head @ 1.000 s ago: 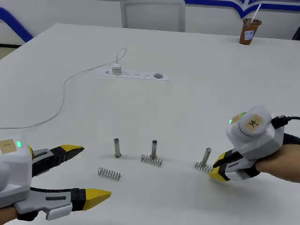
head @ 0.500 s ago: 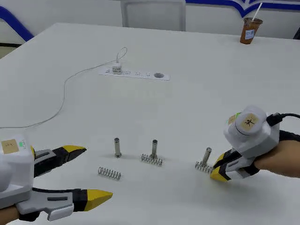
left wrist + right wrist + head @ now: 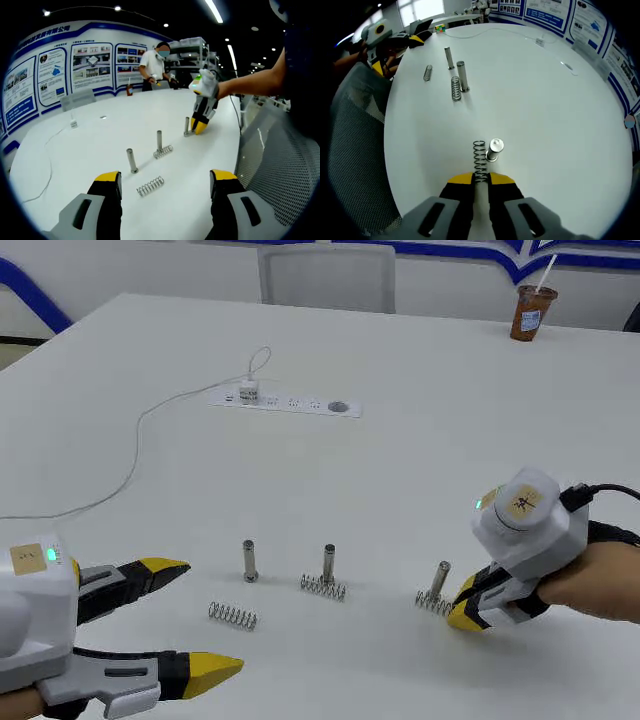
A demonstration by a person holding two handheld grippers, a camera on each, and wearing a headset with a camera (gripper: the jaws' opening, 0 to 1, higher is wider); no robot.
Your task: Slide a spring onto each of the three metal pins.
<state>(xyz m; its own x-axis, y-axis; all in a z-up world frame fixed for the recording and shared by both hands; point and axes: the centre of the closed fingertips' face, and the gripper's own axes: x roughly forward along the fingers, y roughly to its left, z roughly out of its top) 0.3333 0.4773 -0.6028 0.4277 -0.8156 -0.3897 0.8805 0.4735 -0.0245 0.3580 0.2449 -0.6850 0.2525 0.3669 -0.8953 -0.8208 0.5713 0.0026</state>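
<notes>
A white table [image 3: 400,460] seen from above. At far left, the left gripper [image 3: 212,616] holds nothing, its yellow-tipped jaws spread wide. Near it the first spring [image 3: 232,615] lies flat, just in front of the upright left pin [image 3: 249,560]. The middle pin [image 3: 328,562] stands with a second spring [image 3: 323,587] lying at its foot. At right, the right gripper [image 3: 465,612] has its jaws closed on one end of the third spring [image 3: 479,160], which lies flat beside the right pin [image 3: 494,147].
</notes>
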